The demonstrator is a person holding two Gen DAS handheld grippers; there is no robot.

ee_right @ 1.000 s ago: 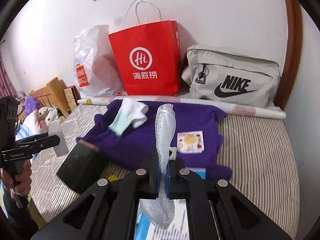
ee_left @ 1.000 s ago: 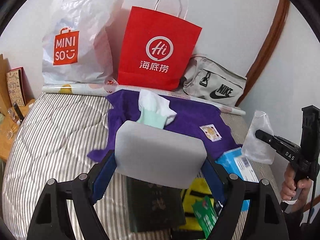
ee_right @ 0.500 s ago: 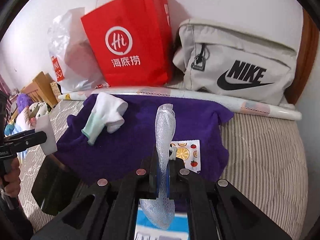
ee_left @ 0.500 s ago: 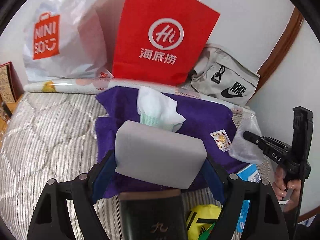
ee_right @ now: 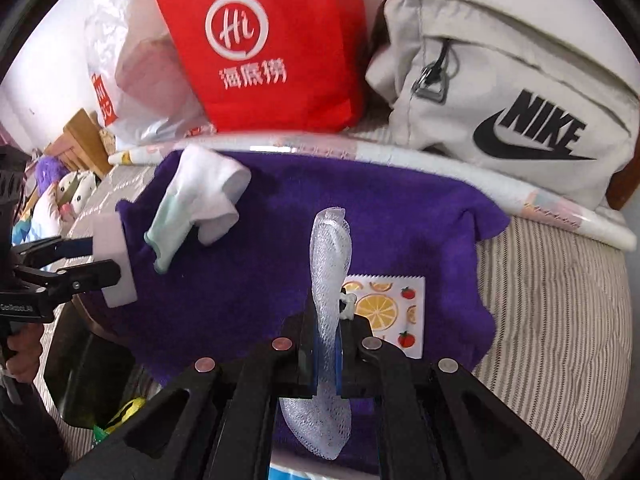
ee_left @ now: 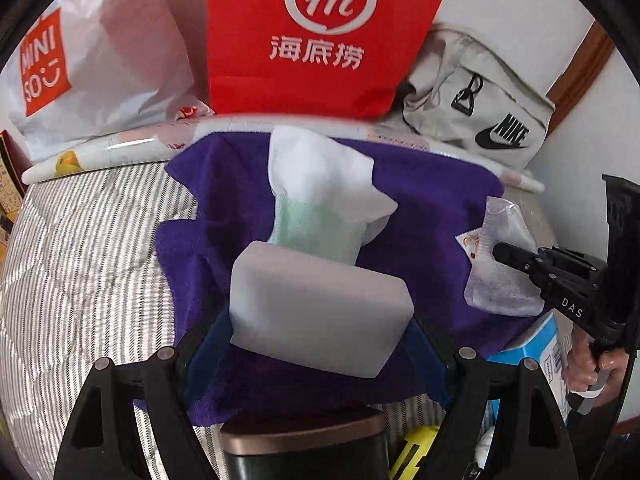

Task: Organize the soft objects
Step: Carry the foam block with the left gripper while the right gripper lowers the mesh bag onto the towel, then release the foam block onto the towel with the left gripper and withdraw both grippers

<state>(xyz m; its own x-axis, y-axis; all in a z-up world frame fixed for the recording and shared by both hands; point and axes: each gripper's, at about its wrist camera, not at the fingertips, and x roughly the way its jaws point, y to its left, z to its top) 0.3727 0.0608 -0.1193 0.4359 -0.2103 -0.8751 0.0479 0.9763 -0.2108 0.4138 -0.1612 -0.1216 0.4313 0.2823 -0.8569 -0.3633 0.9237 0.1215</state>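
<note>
Both tongs have dipped toward the bed since a second ago, so the purple cloth (ee_left: 420, 200) fills more of each view and the red bag (ee_left: 320, 32) is cut off at the top. Left tongs (ee_left: 320, 312) stand wide, clamped across the long sides of a white sponge block (ee_left: 316, 304), which hangs just above the cloth near the white sock (ee_left: 320, 192). Right tongs (ee_right: 326, 344) are nearly closed, pinching a strip of white foam netting (ee_right: 330, 256) upright beside the fruit-print packet (ee_right: 388, 308). My guess: soft things are being gathered onto the cloth, hence both loads held over it.
</note>
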